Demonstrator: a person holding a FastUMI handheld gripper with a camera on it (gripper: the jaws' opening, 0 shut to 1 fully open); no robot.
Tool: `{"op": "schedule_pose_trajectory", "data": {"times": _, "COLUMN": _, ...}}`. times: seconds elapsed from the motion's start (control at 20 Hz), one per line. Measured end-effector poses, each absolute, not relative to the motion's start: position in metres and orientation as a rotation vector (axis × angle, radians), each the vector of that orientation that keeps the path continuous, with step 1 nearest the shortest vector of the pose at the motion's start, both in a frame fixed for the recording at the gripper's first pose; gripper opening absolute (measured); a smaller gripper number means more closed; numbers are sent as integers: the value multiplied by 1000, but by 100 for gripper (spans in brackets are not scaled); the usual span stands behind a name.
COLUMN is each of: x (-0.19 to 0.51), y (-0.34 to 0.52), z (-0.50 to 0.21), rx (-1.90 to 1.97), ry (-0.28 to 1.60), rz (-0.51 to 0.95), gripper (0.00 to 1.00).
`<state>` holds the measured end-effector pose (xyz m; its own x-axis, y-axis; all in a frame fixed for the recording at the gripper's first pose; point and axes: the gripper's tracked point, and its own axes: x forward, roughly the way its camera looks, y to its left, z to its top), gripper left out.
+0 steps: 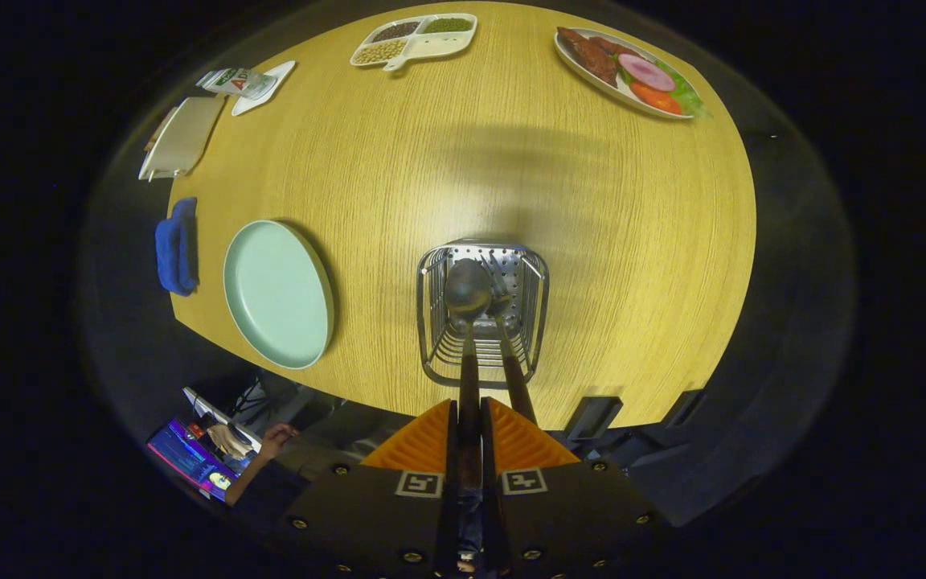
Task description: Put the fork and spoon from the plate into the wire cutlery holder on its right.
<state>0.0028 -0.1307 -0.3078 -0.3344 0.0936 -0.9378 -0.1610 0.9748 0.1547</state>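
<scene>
Spoon over holder.
My claw [469, 418] clamps the dark-handled steel spoon [468, 291], pointing twelve o'clock into the wire cutlery holder [431, 354].

The spoon [468, 322], dark-handled with a metal bowl, is clamped by its handle in the hand-held gripper [469, 418], bowl down inside the wire cutlery holder [482, 314]. The fork [509, 338] leans in there beside it. The pale green plate [276, 293] lies bare, left of the holder.

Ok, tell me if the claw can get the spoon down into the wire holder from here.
Probably yes. The claw is shut on the spoon handle, its bowl hangs inside the wire holder opening beside the fork, and nothing blocks the drop.
</scene>
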Motion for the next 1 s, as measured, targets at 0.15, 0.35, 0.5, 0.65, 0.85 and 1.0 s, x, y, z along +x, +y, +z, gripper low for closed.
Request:
{"op": "schedule_pose_trajectory", "data": {"times": 0.15, "x": 9, "y": -131, "z": -298, "rx": -44, "ry": 1848, "rz": 255, "gripper": 19}}
{"op": "schedule_pose_trajectory", "data": {"times": 0.35, "x": 34, "y": -121, "z": -267, "rx": -24, "ry": 1639, "rz": 251, "gripper": 20}}
{"op": "schedule_pose_trajectory", "data": {"times": 0.5, "x": 51, "y": -98, "z": -236, "rx": -2, "ry": 1397, "rz": 263, "gripper": 19}}
{"op": "schedule_pose_trajectory", "data": {"times": 0.65, "x": 63, "y": -73, "z": -187, "rx": 28, "ry": 1105, "rz": 260, "gripper": 19}}
{"op": "schedule_pose_trajectory", "data": {"times": 0.85, "x": 72, "y": -49, "z": -102, "rx": 61, "ry": 692, "rz": 230, "gripper": 19}}
{"op": "schedule_pose_trajectory", "data": {"times": 1.0, "x": 57, "y": -44, "z": -50, "rx": 53, "ry": 419, "rz": 177, "gripper": 19}}
